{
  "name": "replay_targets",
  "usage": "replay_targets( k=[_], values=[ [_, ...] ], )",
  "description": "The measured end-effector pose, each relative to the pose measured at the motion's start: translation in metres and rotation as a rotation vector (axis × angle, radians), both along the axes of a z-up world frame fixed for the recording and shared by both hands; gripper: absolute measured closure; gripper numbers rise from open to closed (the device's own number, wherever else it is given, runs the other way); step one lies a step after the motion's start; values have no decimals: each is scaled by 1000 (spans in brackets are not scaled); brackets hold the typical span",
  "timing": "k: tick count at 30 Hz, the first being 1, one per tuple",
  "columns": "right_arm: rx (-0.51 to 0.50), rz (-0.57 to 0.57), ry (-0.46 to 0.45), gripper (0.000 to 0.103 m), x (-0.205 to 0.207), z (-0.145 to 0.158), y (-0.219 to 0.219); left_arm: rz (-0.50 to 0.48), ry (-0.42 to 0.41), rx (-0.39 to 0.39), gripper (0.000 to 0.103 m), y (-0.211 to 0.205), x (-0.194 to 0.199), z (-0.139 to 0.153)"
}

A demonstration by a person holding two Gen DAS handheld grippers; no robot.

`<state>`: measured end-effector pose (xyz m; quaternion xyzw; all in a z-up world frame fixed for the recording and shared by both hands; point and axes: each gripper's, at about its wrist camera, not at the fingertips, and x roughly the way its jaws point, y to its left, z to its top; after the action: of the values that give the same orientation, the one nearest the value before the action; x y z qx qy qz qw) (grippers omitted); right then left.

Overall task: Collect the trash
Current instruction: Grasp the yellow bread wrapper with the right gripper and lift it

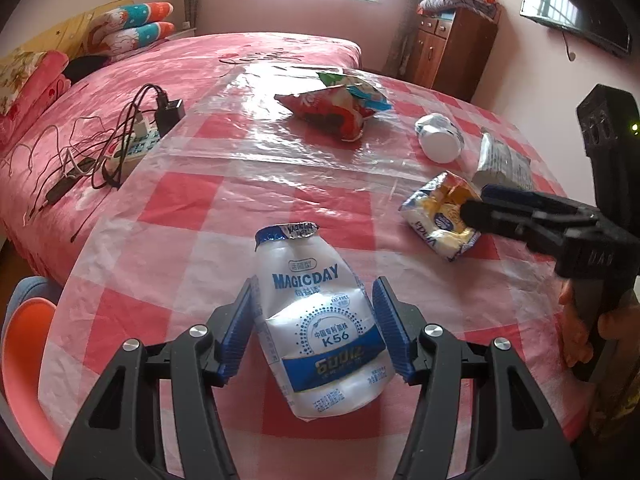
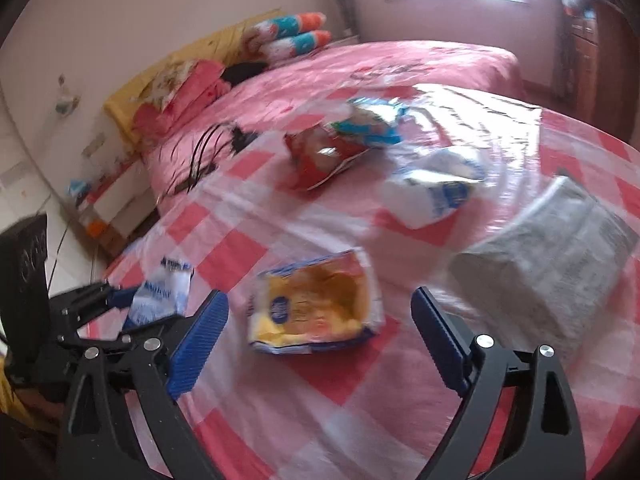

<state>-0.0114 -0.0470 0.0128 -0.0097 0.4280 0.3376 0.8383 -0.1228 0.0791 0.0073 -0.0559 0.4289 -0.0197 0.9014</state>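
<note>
Grippers first. Left gripper (image 1: 316,328) has its blue pads pressed on a crushed white bottle (image 1: 316,320), label up and foil lid pointing away; the squeezed sides suggest a firm hold, taken at mid-body where the soft plastic gives. Bottle appears lifted just clear of the table (image 1: 192,216), though contact underneath cannot be ruled out.

Right gripper (image 2: 320,340) stands wide apart with nothing clamped. A yellow wrapper (image 2: 316,304) lies flat on the cloth between and just ahead of its pads, apparently lined up as the next pick. This view is blurred, so fine detail is unreliable.

Further out on the checked, plastic-covered cloth: a red snack bag (image 1: 332,108) with a blue-green packet touching it, a second white bottle (image 1: 440,138) on its side, and a grey packet (image 1: 502,160) near the right edge. All remain uncollected.

No bin or bag shows in either view, so the destination cannot be stated. Chargers and cables (image 1: 120,140) rest on the bed (image 1: 260,48) beyond, apart from the trash.
</note>
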Motion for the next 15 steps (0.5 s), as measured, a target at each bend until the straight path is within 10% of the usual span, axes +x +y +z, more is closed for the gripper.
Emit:
replay_targets(
  k=[7, 15],
  values=[
    [-186, -26, -51, 11, -3, -7, 25, -3, -24, -30, 44, 12, -6, -1],
    [-280, -50, -111, 33, -8, -11, 35, -10, -49, -75, 44, 22, -12, -1]
  ],
)
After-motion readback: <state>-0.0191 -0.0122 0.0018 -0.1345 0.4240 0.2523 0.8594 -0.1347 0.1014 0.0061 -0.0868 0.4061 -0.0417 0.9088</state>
